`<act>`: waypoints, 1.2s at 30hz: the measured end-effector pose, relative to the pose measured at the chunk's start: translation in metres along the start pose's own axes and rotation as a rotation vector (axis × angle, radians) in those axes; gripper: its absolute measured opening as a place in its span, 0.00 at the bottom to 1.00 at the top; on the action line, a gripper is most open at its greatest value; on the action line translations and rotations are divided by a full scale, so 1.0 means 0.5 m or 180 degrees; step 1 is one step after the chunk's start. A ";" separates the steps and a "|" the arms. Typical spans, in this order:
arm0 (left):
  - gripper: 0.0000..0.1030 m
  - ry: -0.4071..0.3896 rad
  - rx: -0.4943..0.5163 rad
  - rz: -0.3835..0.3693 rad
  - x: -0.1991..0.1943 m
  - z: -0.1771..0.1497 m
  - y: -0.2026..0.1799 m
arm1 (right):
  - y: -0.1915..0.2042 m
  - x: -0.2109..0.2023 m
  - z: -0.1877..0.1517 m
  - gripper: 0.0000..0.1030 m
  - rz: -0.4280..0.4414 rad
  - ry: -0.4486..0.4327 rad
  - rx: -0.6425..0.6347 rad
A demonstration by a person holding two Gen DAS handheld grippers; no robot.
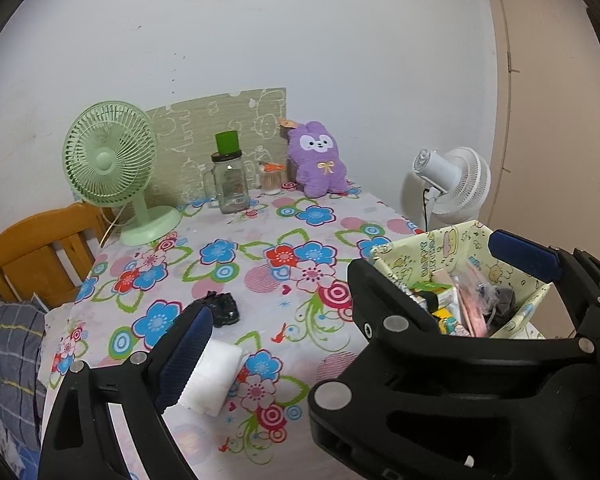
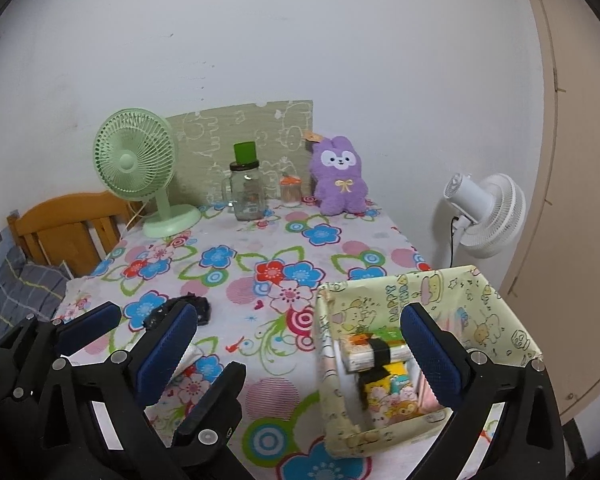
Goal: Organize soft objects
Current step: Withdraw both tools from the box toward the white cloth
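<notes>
Soft objects are lying in three places. The white sponge block (image 1: 212, 378) is resting on the floral tablecloth (image 1: 260, 240), just beside your left gripper (image 1: 344, 300), and the small black bundle (image 1: 224, 308) is lying a little farther in. The purple plush rabbit (image 1: 318, 158) is sitting upright at the far edge, leaning against the green board (image 1: 220, 120), probably so it does not fall over.

You are holding both grippers spread wide and empty. The left one is hovering between the sponge and the fabric basket (image 1: 532, 304). The right gripper (image 2: 312, 348) is hanging over the basket's near rim, with the other gripper in view at its left.

The basket is standing open at the right edge of the table, already holding packets, so I judge it is the place for collecting. The sponge seems the nearest thing to take.
</notes>
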State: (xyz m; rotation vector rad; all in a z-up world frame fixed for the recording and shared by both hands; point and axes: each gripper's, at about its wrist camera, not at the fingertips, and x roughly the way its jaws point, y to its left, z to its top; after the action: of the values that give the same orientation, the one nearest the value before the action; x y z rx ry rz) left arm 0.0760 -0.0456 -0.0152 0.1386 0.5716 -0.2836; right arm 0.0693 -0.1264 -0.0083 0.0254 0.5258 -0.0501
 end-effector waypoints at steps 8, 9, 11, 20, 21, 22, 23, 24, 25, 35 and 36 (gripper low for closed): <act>0.92 0.0039 -0.0074 0.0052 0.002 -0.013 0.036 | 0.036 0.011 -0.007 1.00 0.0044 0.0071 -0.0030; 0.92 0.0051 -0.0092 0.0060 0.003 -0.015 0.043 | 0.040 0.014 -0.009 1.00 0.0060 0.0089 -0.0024; 0.92 0.0070 -0.0121 0.0077 0.006 -0.019 0.053 | 0.047 0.020 -0.011 1.00 0.0106 0.0133 -0.0015; 0.92 0.0149 -0.0193 0.0193 0.020 -0.036 0.098 | 0.089 0.048 -0.021 1.00 0.0214 0.0226 -0.0072; 0.92 0.0155 -0.0204 0.0203 0.021 -0.037 0.103 | 0.093 0.051 -0.022 1.00 0.0229 0.0237 -0.0079; 0.92 0.0161 -0.0211 0.0213 0.023 -0.038 0.107 | 0.097 0.055 -0.022 1.00 0.0252 0.0249 -0.0090; 0.92 0.0170 -0.0219 0.0225 0.026 -0.040 0.111 | 0.101 0.058 -0.022 1.00 0.0267 0.0254 -0.0098; 0.92 0.0180 -0.0226 0.0235 0.028 -0.042 0.116 | 0.105 0.061 -0.023 1.00 0.0281 0.0258 -0.0109; 0.92 0.0188 -0.0231 0.0241 0.031 -0.043 0.119 | 0.110 0.064 -0.024 1.00 0.0298 0.0261 -0.0125; 0.92 0.0298 -0.0289 0.0306 0.058 -0.058 0.157 | 0.142 0.102 -0.033 1.00 0.0394 0.0338 -0.0206; 0.92 0.0311 -0.0296 0.0318 0.062 -0.059 0.161 | 0.146 0.108 -0.034 1.00 0.0407 0.0348 -0.0212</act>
State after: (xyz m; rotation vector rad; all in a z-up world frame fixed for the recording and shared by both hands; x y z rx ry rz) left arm 0.1098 0.0301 -0.0528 0.0912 0.6715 -0.1533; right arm 0.1113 -0.0551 -0.0491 -0.0035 0.6337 0.0944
